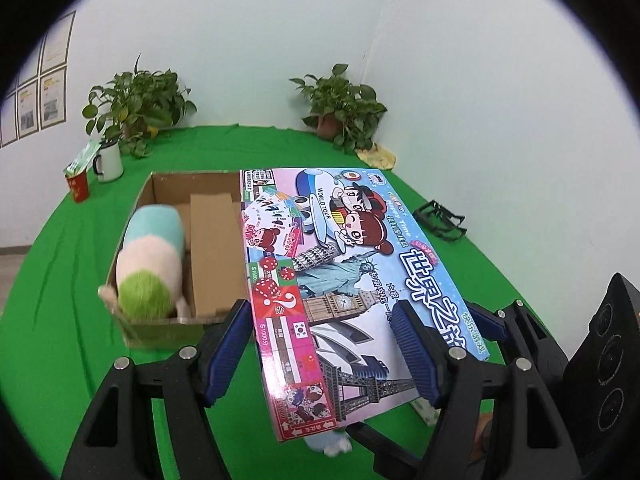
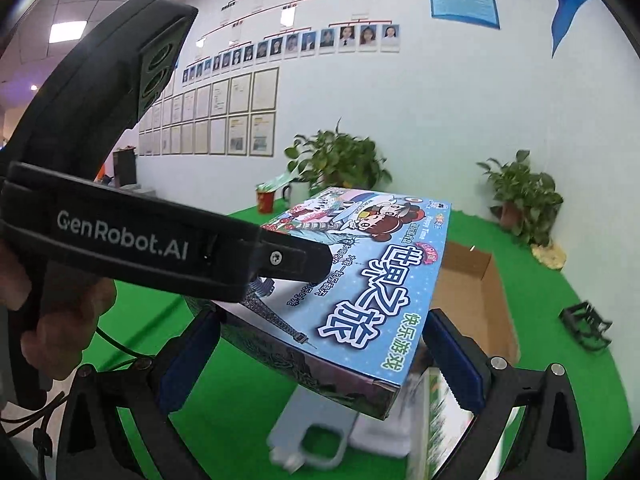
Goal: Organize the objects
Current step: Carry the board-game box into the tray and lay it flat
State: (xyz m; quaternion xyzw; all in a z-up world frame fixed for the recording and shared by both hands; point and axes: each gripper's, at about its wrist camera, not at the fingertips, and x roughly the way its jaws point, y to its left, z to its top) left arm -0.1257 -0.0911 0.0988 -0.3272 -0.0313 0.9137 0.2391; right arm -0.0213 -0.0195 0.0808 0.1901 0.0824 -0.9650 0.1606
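A colourful board game box point(image 1: 360, 264) hangs tilted above the green table, partly over an open cardboard box point(image 1: 160, 184). My left gripper point(image 1: 320, 312) is shut on the game box's near end, one blue pad under the red side edge and the other on the top face. My right gripper point(image 2: 324, 316) has the box's near corner point(image 2: 360, 320) between its pads, which press against it. A striped plush toy point(image 1: 148, 264) lies along the left side of the cardboard box. The left gripper's body point(image 2: 120, 236) fills the left of the right wrist view.
A light-blue phone case point(image 2: 312, 424) and a white-green pack point(image 2: 436, 408) lie blurred on the cloth beneath the game box. A black folded frame point(image 1: 440, 220) lies at the right. A white mug point(image 1: 108, 160), a red cup point(image 1: 78, 186) and two potted plants point(image 1: 344, 108) stand along the back edge.
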